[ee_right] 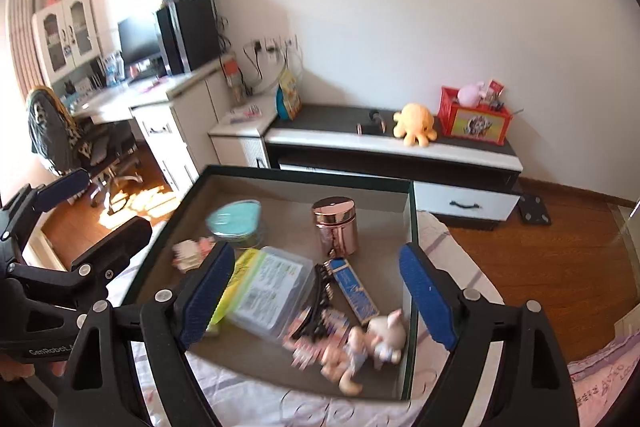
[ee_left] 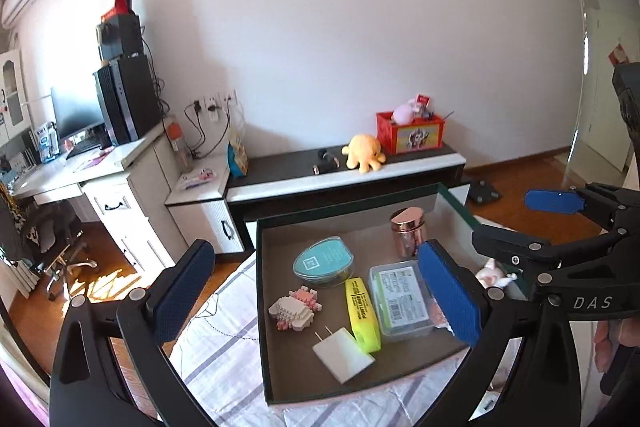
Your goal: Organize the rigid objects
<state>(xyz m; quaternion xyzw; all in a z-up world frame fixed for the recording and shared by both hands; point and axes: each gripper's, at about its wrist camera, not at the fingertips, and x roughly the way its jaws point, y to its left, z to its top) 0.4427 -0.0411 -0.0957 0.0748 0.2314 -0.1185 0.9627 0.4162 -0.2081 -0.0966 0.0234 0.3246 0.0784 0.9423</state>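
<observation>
A shallow dark-rimmed box (ee_left: 259,307) lies on the bed and holds the rigid items. Inside are a teal oval case (ee_left: 323,261), a copper jar (ee_left: 407,231), a clear plastic box (ee_left: 400,301), a yellow highlighter (ee_left: 362,315), a white plug charger (ee_left: 343,353) and a pink-and-white block figure (ee_left: 291,309). The right wrist view adds a blue carton (ee_right: 356,289), a black hair clip (ee_right: 320,303) and a blurred pig figurine (ee_right: 384,341). My left gripper (ee_left: 316,291) hangs open above the box, holding nothing. My right gripper (ee_right: 318,297) is open and empty too.
The box rests on a striped bedsheet (ee_left: 224,339). Behind it stands a low black-and-white cabinet (ee_left: 352,175) with a yellow plush octopus (ee_left: 364,151) and a red crate (ee_left: 410,133). A desk (ee_left: 72,167) and chair are at the left, wooden floor (ee_right: 540,251) at the right.
</observation>
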